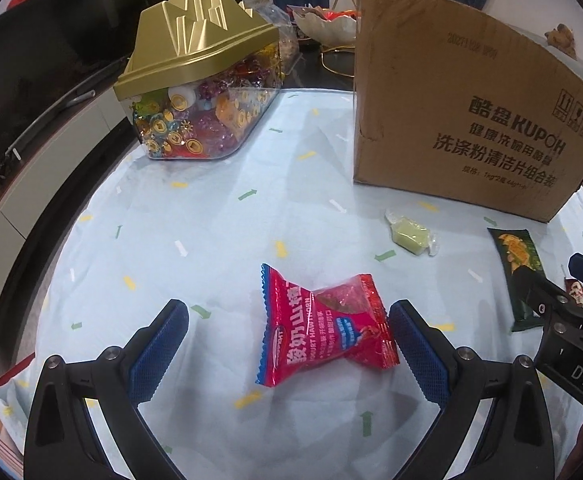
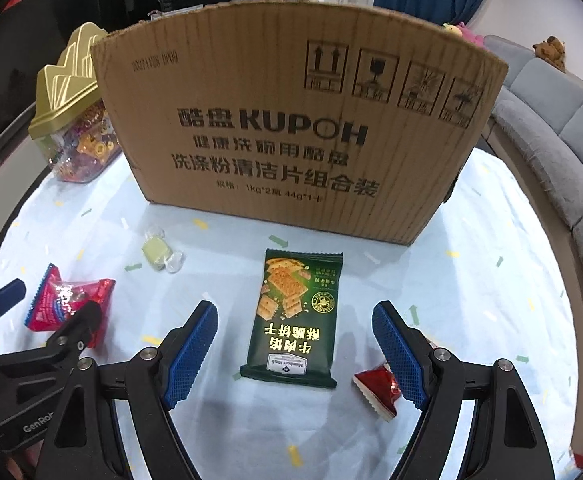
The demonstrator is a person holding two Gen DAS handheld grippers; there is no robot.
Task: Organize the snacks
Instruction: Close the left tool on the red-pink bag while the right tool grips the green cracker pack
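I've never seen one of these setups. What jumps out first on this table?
The big brown cardboard box standing at the back, printed KUPOH. To its left sits a clear candy tub with a gold peaked lid. Up front, each open gripper frames a snack: a red packet and a green cracker packet.

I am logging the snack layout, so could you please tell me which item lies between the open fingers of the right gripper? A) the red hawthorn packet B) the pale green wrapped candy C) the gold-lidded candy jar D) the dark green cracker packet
D: in the right wrist view the dark green cracker packet lies flat on the cloth between the open right gripper fingers, untouched by either one.
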